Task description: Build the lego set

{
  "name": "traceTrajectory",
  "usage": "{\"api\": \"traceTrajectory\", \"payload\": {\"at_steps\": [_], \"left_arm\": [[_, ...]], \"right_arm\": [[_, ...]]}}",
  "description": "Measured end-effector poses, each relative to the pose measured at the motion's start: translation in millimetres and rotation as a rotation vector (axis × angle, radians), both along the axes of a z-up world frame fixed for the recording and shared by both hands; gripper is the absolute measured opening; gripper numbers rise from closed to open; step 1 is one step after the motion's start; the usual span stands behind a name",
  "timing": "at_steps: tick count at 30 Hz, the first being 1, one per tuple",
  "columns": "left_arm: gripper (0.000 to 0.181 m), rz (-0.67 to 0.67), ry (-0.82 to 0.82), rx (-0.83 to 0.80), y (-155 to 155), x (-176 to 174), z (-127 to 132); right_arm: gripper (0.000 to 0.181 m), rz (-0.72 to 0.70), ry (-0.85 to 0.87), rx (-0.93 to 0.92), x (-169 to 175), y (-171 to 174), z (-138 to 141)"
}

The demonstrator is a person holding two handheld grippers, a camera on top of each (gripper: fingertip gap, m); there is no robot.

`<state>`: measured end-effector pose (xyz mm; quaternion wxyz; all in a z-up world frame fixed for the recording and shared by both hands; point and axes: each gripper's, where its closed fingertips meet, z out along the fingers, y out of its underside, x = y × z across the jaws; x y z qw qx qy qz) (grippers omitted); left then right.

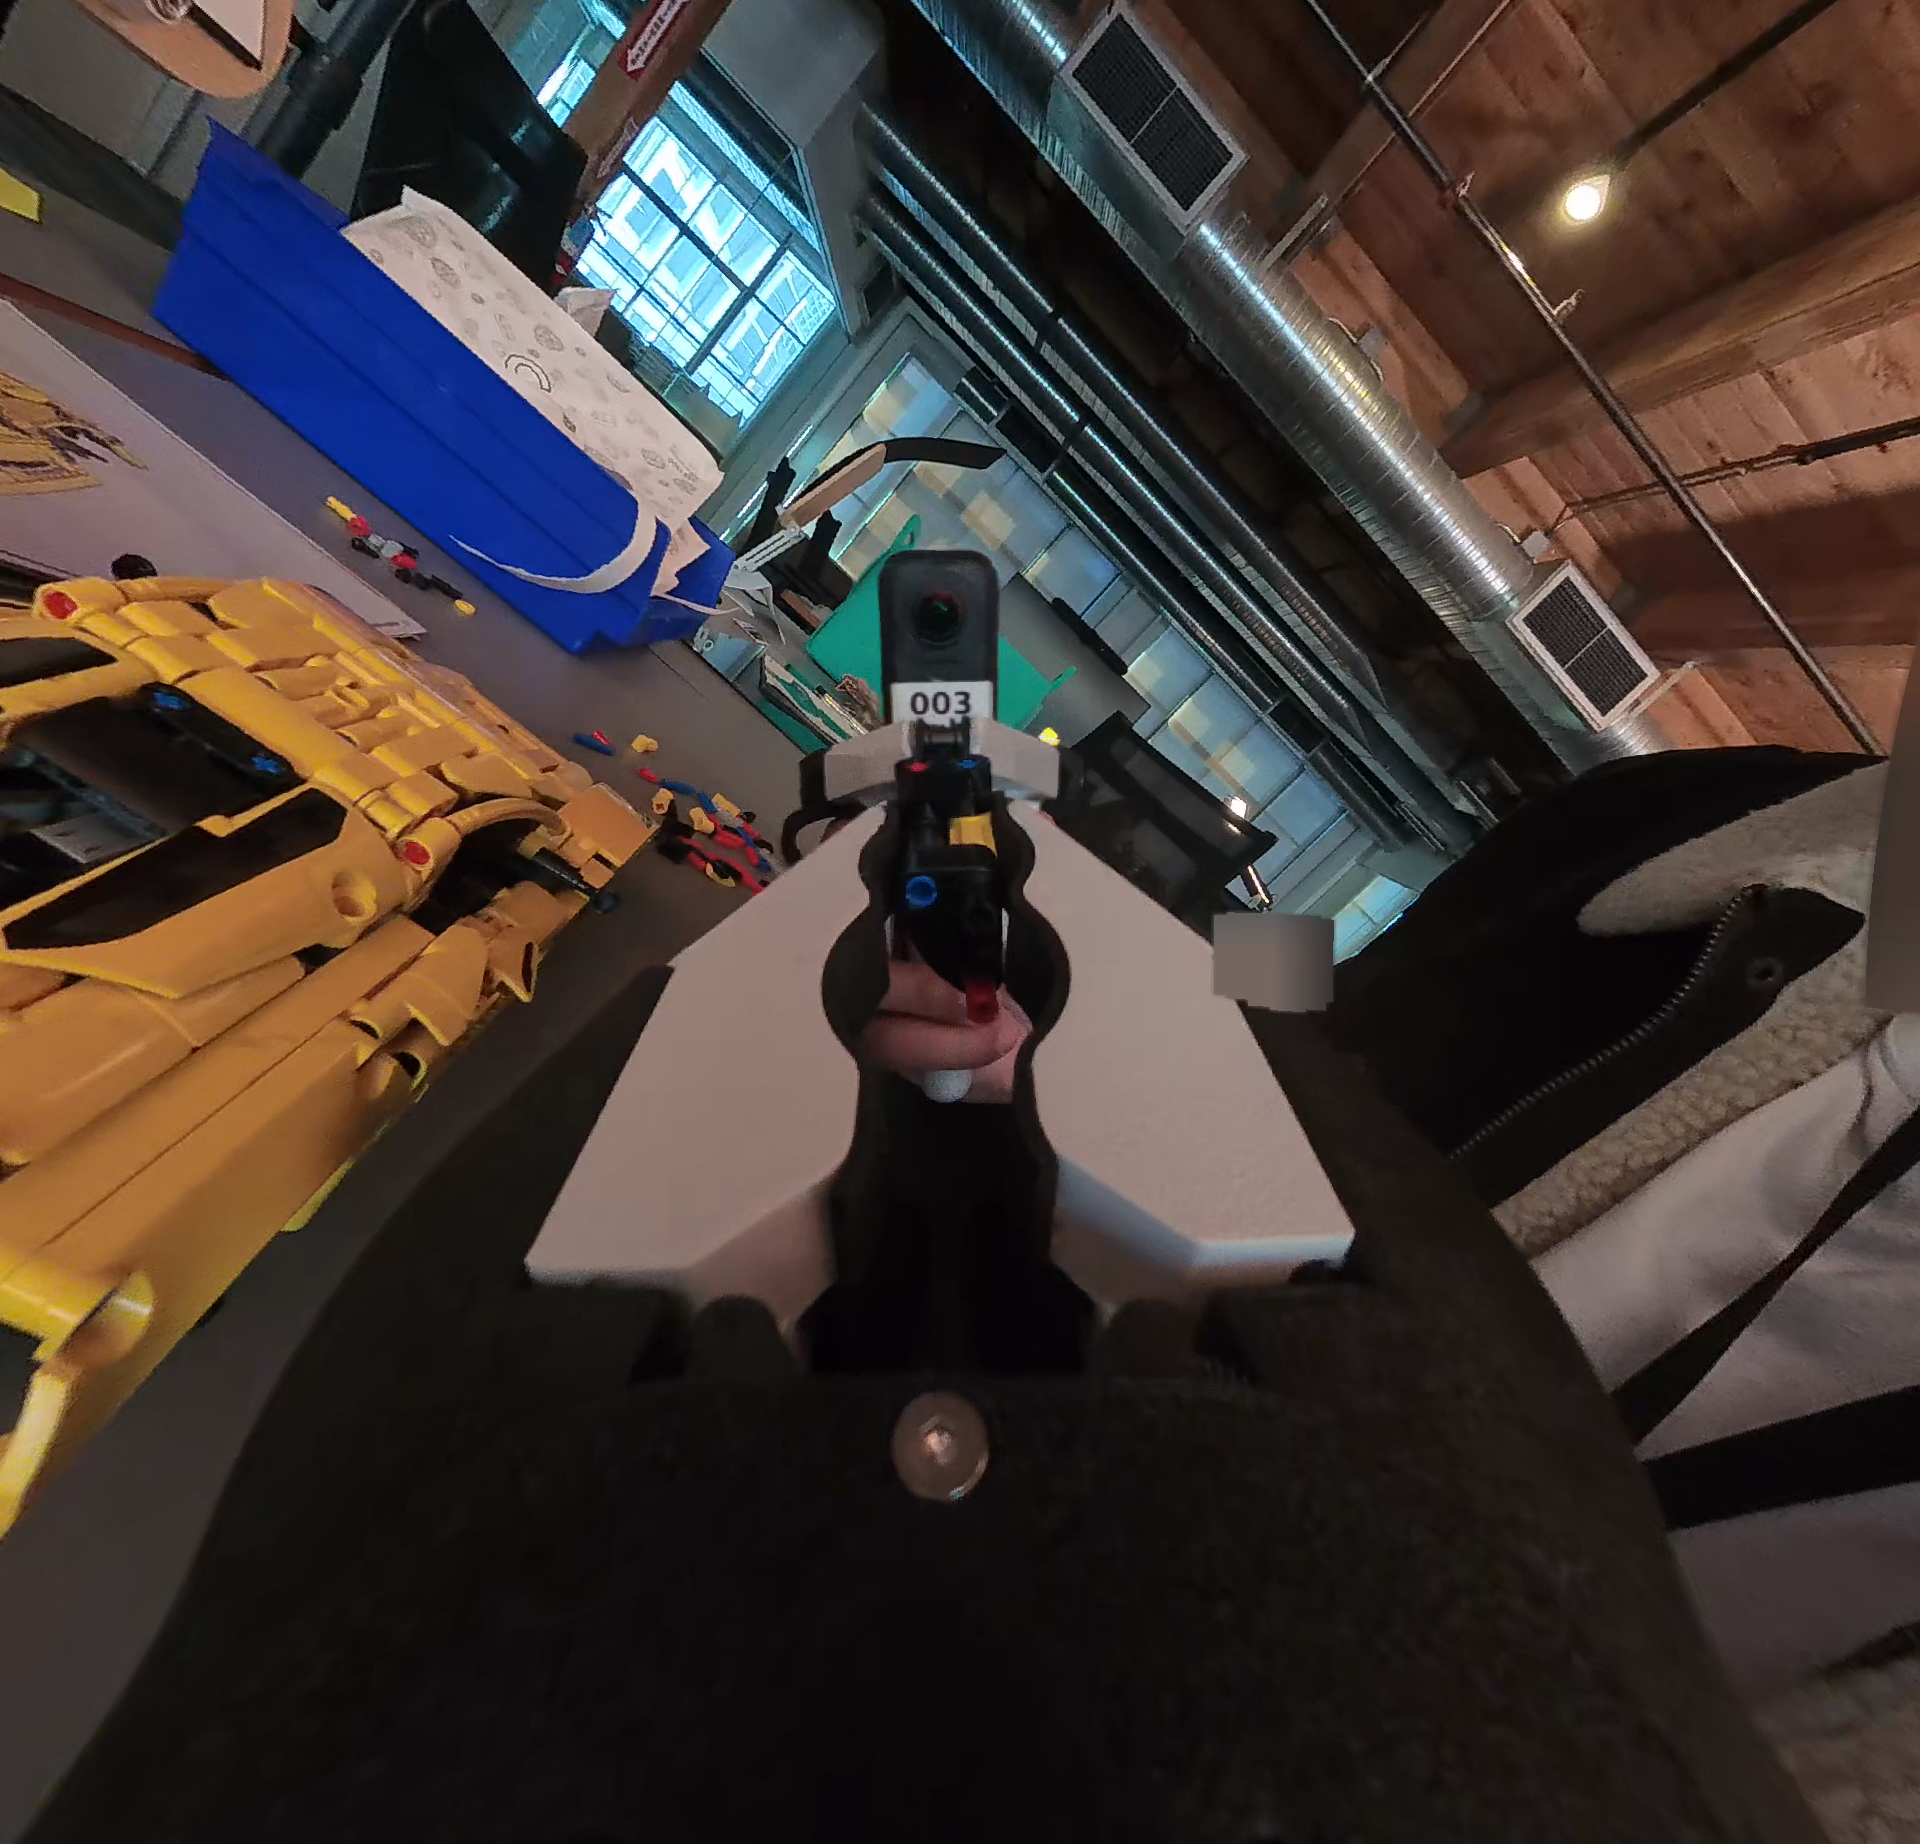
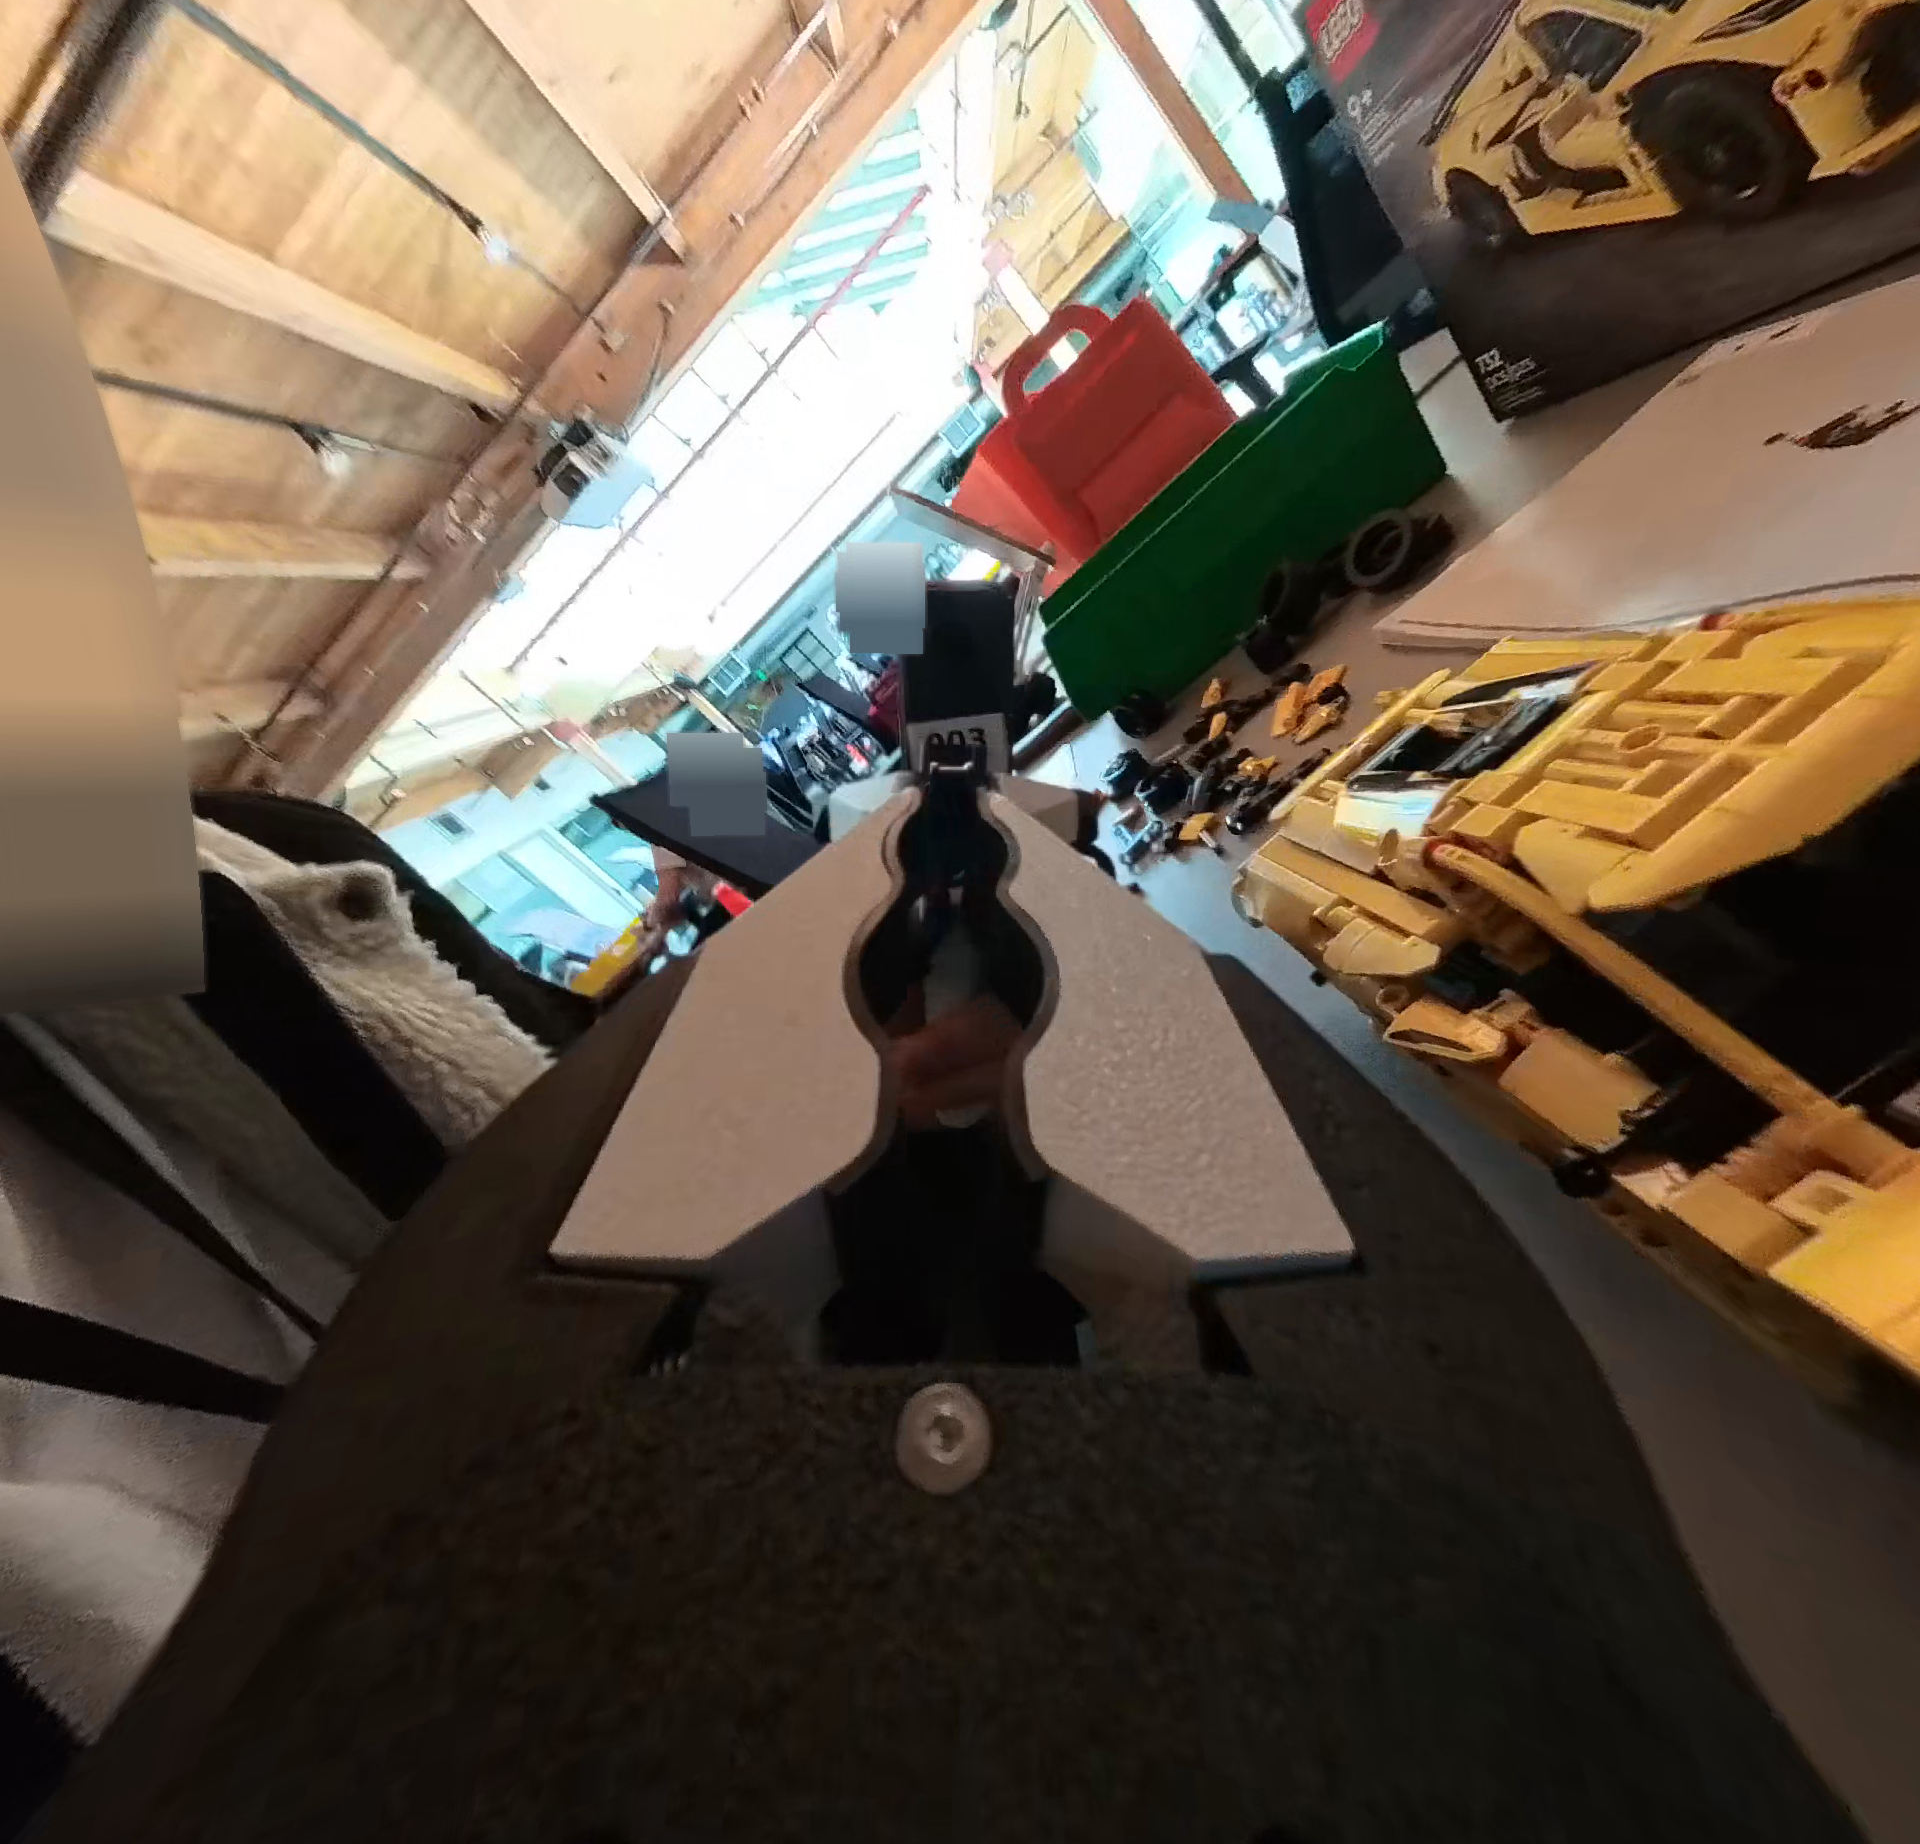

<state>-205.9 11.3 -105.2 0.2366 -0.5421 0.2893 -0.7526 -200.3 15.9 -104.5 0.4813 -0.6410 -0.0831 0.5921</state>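
Both grippers point(image 1: 940, 838) point(image 2: 951, 838) pinched one small black sub-assembly point(image 1: 945, 890) beside the yellow car point(image 1: 260, 859); light, pin-jointed, probably fragile.

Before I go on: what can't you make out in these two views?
- Black sub-assembly: left view, gripper fingers hide its sides; right view shows only a dark sliver.
- Yellow car: cut off by frame edges in both views; right view blurred.
- Loose pieces: too small and blurred to identify.

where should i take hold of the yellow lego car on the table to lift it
Grip the yellow lego car across its lower side sills, coming from above with fingers spanning its width. It lies flat on the grey table, long and low, and the roof panels look likelier to pop off.
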Motion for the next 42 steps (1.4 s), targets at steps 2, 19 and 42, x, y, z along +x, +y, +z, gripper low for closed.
{"api": "traceTrajectory", "payload": {"at_steps": [2, 19, 42], "left_arm": [[0.016, -0.002, -0.003, -0.004, 0.1, -0.1, 0.2], [0.016, 0.002, 0.052, 0.016, -1.5, 3.8, -8.4], [0.016, 0.004, 0.113, 0.027, -1.5, 9.4, -18.0]], "right_arm": [[0.005, 0.024, -0.011, -0.003, -4.2, -2.0, -1.9], [0.005, 0.099, 0.032, -0.070, -7.1, -8.7, -11.6], [0.006, 0.091, -1.223, -0.166, 83.7, -37.4, -108.7]]}}
